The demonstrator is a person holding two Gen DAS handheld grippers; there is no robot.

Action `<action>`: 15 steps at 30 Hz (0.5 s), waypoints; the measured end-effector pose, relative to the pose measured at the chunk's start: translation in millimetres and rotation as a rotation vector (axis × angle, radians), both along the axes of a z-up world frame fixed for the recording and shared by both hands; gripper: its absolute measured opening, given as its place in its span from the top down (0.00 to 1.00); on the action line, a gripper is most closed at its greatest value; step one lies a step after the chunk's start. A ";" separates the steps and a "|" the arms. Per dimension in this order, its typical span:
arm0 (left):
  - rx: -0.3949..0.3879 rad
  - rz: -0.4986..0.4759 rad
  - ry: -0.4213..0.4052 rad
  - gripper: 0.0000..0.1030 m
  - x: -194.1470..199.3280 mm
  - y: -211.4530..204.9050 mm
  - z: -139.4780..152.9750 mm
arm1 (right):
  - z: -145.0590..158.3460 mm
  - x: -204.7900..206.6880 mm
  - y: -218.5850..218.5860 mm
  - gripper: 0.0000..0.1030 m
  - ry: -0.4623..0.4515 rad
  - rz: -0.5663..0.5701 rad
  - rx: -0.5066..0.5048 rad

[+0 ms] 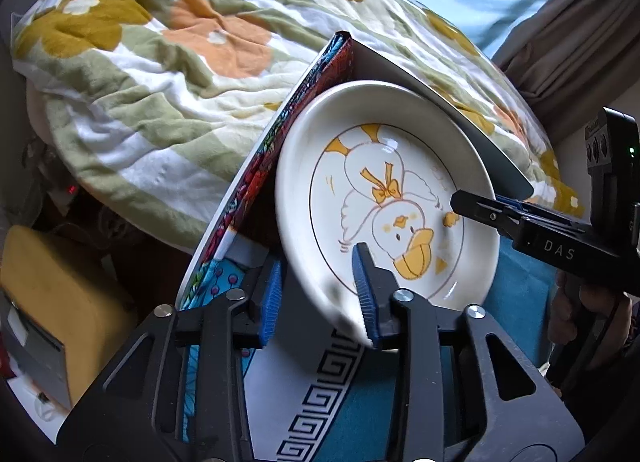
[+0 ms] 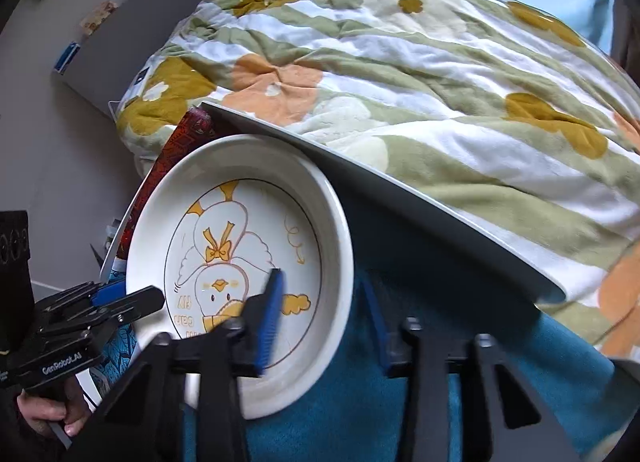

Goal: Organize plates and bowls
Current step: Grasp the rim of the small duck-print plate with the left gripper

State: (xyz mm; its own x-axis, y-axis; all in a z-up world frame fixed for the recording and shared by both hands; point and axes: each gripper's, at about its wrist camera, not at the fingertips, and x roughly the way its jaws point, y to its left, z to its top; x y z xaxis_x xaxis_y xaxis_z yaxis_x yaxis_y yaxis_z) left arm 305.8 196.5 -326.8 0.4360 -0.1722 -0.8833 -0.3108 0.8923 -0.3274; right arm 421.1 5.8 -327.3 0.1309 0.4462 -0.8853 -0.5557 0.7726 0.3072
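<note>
A white deep plate with a yellow duck drawing [image 1: 384, 197] is held up on edge between both grippers, in front of a box's open corner. My left gripper [image 1: 320, 294] straddles its lower rim with blue-padded fingers [image 1: 366, 282] on either side, closed on it. In the right wrist view the plate [image 2: 240, 262] fills the lower left. My right gripper [image 2: 324, 322] straddles its right rim, one pad [image 2: 270, 318] inside the plate, the other behind it. The left gripper also shows in that view [image 2: 120, 302] at the plate's left rim. The right gripper reaches in from the right [image 1: 476, 207].
A box with patterned red-blue walls [image 1: 280, 133] and a grey flap [image 2: 400, 189] stands behind the plate, with a teal floor [image 2: 380, 414]. A flowered green, white and orange blanket [image 1: 160, 61] lies on a bed behind. A yellow box [image 1: 52, 294] sits at lower left.
</note>
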 end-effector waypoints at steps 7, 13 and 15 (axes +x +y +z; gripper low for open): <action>0.031 0.026 -0.010 0.86 0.8 0.9 -5.2 | -3.1 4.0 -0.2 0.84 -0.030 0.004 0.027; 0.063 0.032 -0.011 0.86 -0.8 -2.4 -0.7 | -1.8 2.1 -1.3 0.85 -0.039 0.017 0.037; 0.085 0.023 -0.023 0.86 -2.8 -5.4 4.8 | 1.4 -2.1 -3.8 0.85 -0.051 0.016 0.044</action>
